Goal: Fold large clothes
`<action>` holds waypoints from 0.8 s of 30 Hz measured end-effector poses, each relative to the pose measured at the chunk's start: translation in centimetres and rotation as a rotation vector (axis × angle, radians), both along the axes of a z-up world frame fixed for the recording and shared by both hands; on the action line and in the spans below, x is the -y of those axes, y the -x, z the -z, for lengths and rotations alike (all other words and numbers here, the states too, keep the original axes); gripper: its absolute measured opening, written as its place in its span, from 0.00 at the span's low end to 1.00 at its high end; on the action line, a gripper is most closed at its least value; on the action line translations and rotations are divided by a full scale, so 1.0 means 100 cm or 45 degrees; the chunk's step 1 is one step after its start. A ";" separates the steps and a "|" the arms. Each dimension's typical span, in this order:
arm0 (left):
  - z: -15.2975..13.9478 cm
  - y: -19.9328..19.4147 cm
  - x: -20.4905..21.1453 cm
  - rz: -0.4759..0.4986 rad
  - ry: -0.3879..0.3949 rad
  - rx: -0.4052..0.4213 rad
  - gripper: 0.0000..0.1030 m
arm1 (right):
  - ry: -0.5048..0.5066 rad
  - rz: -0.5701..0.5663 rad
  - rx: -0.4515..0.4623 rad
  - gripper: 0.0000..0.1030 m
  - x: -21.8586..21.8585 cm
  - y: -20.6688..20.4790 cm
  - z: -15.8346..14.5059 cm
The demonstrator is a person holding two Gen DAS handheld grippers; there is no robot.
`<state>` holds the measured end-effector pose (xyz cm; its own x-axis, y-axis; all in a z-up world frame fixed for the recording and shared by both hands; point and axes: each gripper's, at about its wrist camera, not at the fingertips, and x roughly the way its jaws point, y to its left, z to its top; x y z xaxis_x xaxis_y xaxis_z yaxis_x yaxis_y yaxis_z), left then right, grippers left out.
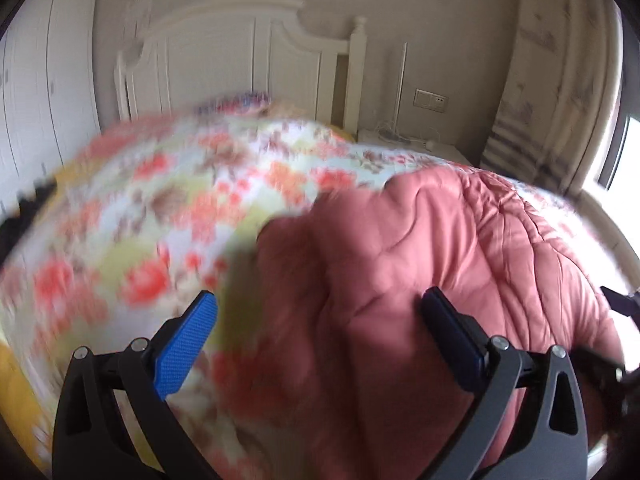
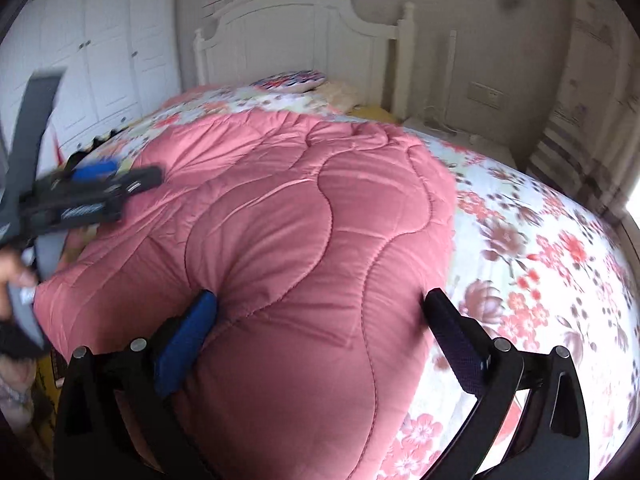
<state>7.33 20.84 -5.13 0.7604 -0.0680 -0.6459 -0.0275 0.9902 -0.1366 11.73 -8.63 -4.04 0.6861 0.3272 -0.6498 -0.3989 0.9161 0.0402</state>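
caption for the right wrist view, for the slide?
Right gripper, jaws wide open, over the bulging pink quilt on the floral bedsheet; left gripper at far left.

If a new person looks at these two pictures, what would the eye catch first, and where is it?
First, the big pink quilted comforter, lying bunched in the middle of the bed on a floral bedsheet. Next, the right tool, open, its fingers either side of the comforter's near bulge. The left tool, also open, hovers over the comforter's left edge; a white headboard stands behind.
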 end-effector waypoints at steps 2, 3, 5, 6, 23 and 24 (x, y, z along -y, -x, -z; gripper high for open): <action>0.007 0.001 -0.009 0.057 0.090 -0.039 0.98 | -0.102 0.031 -0.072 0.96 0.012 -0.001 -0.001; 0.012 0.002 -0.015 0.095 0.170 -0.059 0.98 | -0.158 0.032 -0.121 0.96 0.017 -0.003 0.001; 0.022 -0.002 -0.024 0.181 0.364 -0.118 0.98 | -0.335 0.040 -0.279 0.96 0.038 -0.012 0.012; 0.030 -0.006 -0.029 0.235 0.491 -0.162 0.98 | -0.389 0.043 -0.326 0.96 0.046 -0.015 0.016; 0.038 -0.138 0.042 0.366 0.592 -0.302 0.71 | -0.266 0.229 -0.131 0.81 0.074 -0.056 0.000; 0.039 -0.150 0.048 0.358 0.591 -0.299 0.72 | -0.218 0.255 -0.103 0.81 0.074 -0.062 -0.002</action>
